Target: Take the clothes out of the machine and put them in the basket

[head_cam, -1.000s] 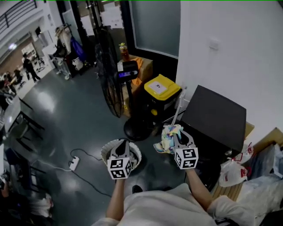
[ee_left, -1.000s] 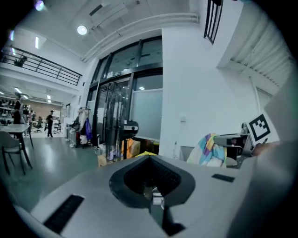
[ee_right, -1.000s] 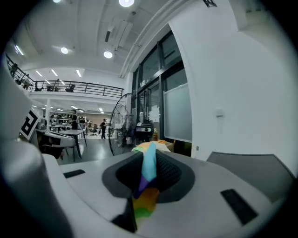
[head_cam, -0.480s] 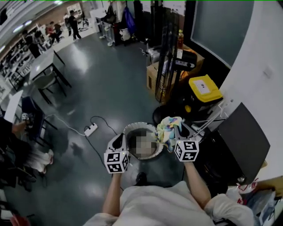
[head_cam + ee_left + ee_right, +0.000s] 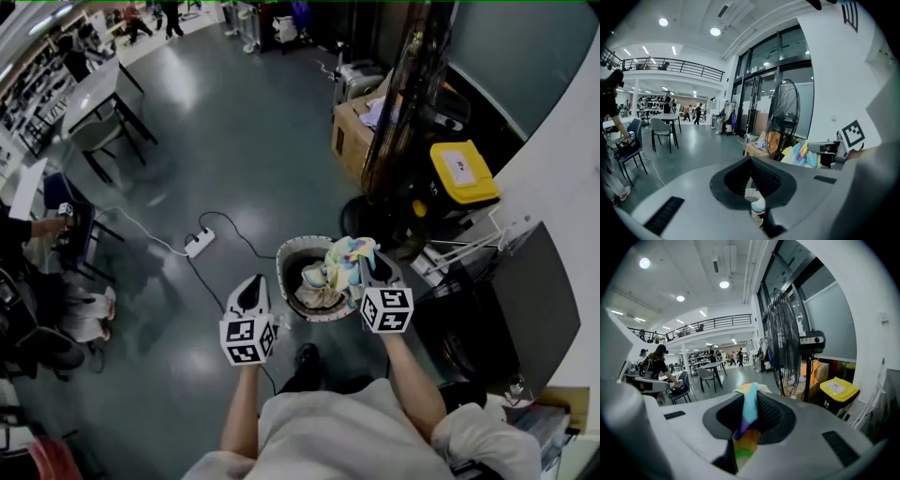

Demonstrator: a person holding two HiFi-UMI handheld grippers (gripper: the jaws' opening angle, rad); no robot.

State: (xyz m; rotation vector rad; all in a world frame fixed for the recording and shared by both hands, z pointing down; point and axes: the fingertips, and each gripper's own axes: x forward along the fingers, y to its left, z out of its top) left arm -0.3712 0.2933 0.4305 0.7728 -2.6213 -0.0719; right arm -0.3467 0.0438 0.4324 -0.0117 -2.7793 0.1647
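Note:
A round white basket stands on the grey floor with some clothes lying in it. My right gripper is shut on a multicoloured cloth, which hangs over the basket's right rim. In the right gripper view the striped cloth is pinched between the jaws of the right gripper. My left gripper sits just left of the basket, jaws together with nothing in them; in its own view the left gripper shows the same. The dark machine is at the right.
A tall standing fan and a black bin with a yellow lid stand behind the basket. A cardboard box sits beside the fan. A white power strip and its cable lie left of the basket. Chairs, a table and people are at the far left.
Both grippers have swung left, away from the dark machine. The right one carried the multicoloured cloth over the basket's rim; the left one moved off the basket to its left side.

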